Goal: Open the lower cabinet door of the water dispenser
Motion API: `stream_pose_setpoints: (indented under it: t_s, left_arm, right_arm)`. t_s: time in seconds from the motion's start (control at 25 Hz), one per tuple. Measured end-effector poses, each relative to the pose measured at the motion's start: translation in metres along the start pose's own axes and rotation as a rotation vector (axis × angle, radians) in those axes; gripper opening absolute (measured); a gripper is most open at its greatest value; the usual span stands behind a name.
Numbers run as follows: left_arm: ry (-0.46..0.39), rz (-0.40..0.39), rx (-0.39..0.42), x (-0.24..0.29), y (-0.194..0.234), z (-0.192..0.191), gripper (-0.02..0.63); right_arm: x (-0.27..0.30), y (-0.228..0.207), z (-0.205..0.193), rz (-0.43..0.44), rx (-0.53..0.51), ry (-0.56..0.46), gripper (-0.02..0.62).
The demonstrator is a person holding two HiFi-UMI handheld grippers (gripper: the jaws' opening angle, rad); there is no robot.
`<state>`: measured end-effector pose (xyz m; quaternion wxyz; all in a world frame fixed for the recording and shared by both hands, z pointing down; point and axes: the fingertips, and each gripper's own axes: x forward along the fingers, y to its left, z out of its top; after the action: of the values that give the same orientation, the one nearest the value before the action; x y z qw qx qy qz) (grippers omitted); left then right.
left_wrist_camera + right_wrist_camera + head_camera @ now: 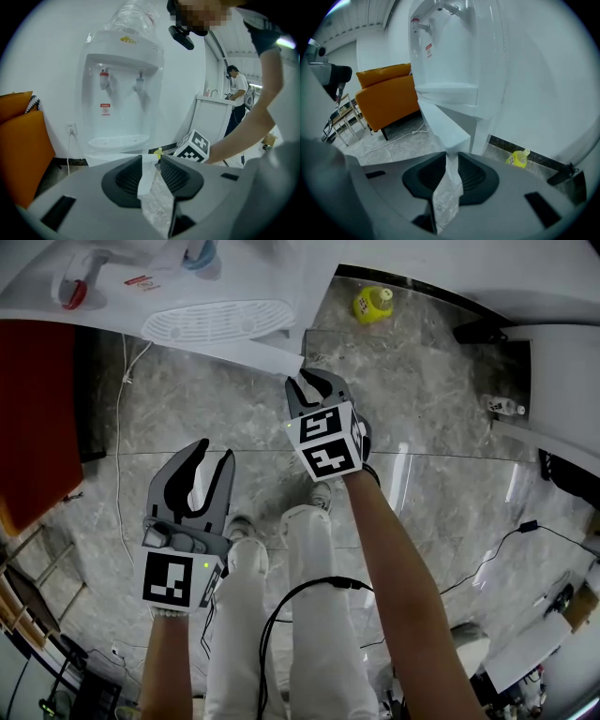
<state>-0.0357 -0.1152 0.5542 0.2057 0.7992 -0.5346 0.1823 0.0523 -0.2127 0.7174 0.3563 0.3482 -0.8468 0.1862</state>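
Note:
The white water dispenser [216, 320] stands at the top of the head view, and its lower cabinet door [440, 119] is swung partly out from the body. My right gripper [314, 382] is at the door's free edge. In the right gripper view the white edge runs down between the black pads [471, 176], and the right gripper [450, 157] is shut on it. My left gripper [208, 454] hangs lower left over the floor, open, with nothing between its jaws. From the left gripper [151, 161] I see the dispenser [122, 93] straight ahead.
An orange sofa [33, 418] stands left of the dispenser, and a white cable [122, 427] runs down the floor beside it. A yellow bottle [373, 304] lies by the wall on the right. Another person [238, 93] stands at a white counter far right.

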Motion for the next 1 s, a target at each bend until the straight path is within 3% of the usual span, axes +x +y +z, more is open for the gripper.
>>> stream_pose_setpoints:
  t_s: [1.0]
  left_arm:
    - [0.016, 0.004, -0.091, -0.027, 0.017, -0.014, 0.127]
  right_arm:
    - [-0.022, 0.091, -0.037, 0.109, -0.063, 0.103, 0.052]
